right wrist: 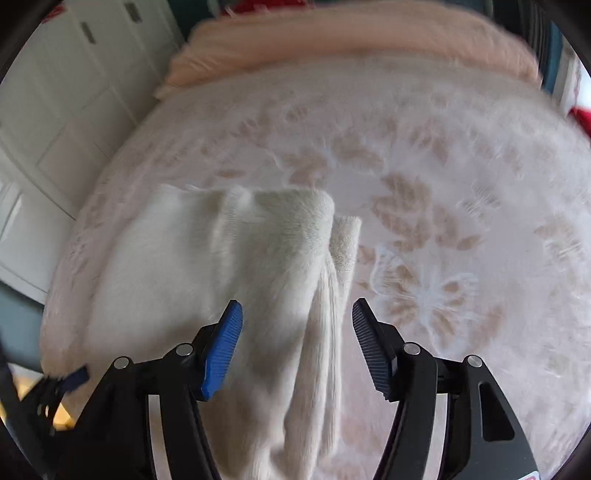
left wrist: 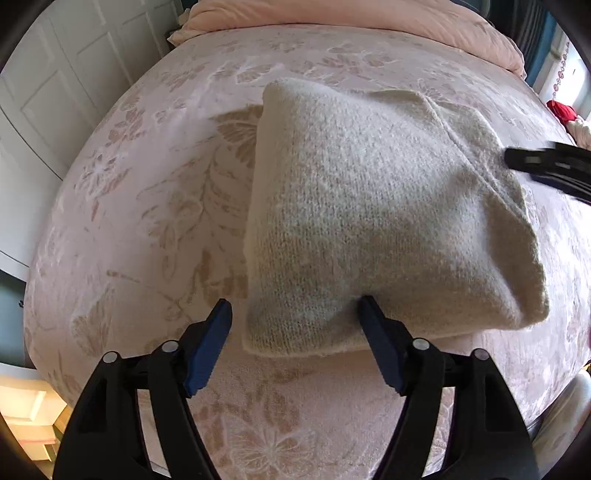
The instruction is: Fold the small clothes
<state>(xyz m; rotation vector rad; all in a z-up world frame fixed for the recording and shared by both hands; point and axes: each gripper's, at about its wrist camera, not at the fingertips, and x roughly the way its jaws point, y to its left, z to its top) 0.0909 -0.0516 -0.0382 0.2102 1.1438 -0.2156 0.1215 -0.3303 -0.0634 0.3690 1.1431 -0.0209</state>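
Observation:
A cream knitted garment (left wrist: 369,221) lies folded into a rough rectangle on the pink floral bedspread (left wrist: 147,221). My left gripper (left wrist: 295,314) is open, its jaws on either side of the garment's near left corner, the right fingertip touching the knit. The right gripper shows blurred at the right edge of the left wrist view (left wrist: 546,166), over the garment's far right side. In the right wrist view the garment (right wrist: 240,266) is blurred, and my right gripper (right wrist: 297,317) is open and empty above its right edge.
A folded peach blanket (left wrist: 369,22) lies across the far end of the bed. White cupboard doors (left wrist: 55,92) stand to the left. A red item (left wrist: 561,109) sits at the far right. The bed's near left edge drops to a lit shelf (left wrist: 26,413).

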